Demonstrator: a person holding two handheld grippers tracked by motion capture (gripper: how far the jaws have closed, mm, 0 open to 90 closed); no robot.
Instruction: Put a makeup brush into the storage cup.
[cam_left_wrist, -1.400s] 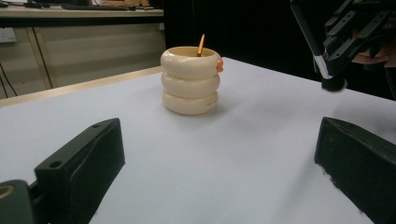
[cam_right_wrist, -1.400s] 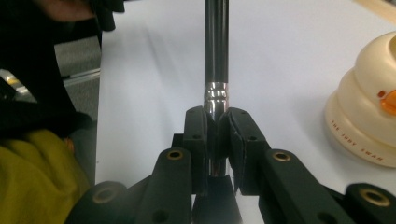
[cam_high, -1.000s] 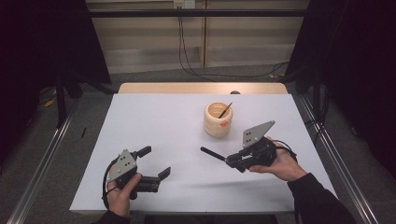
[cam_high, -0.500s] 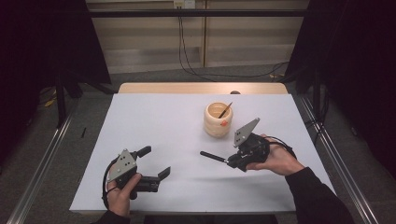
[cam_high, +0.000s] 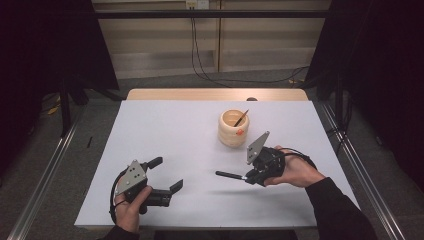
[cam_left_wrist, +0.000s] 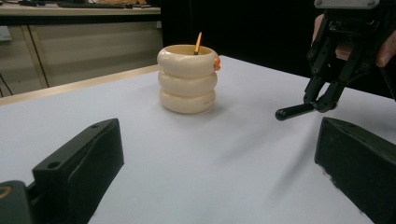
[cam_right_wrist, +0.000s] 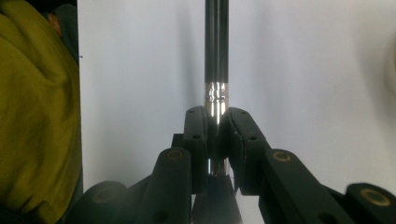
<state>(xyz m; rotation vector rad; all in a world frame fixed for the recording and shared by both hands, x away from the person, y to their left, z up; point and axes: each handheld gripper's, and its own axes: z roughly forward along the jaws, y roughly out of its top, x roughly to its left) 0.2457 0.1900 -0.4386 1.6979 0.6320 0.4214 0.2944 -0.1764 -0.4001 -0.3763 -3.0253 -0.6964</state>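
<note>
My right gripper (cam_high: 248, 177) is shut on a black pen-like rod (cam_high: 230, 175) that points left, just above the white table (cam_high: 165, 125). In the right gripper view the pads (cam_right_wrist: 195, 126) clamp the rod's shiny metal band, and its dark shaft (cam_right_wrist: 216, 46) runs straight ahead. A cream ringed cup (cam_high: 233, 129) stands behind that hand with a thin stick (cam_high: 241, 117) leaning in it. My left gripper (cam_high: 167, 173) rests at the front left, open and with nothing between its fingers (cam_left_wrist: 79, 163). Its view shows the cup (cam_left_wrist: 187, 79) and the right gripper (cam_left_wrist: 327, 100) holding the rod (cam_left_wrist: 294, 111).
A wooden strip (cam_high: 215, 94) runs along the table's far edge, with cables on the floor behind it. Metal rails (cam_high: 360, 165) flank the table on both sides. A yellow-green cloth (cam_right_wrist: 37, 116) lies at the left of the right gripper view.
The right hand has rolled, so its grey plate stands more upright, and the rod has shifted slightly toward the front edge. The left gripper has not moved.
</note>
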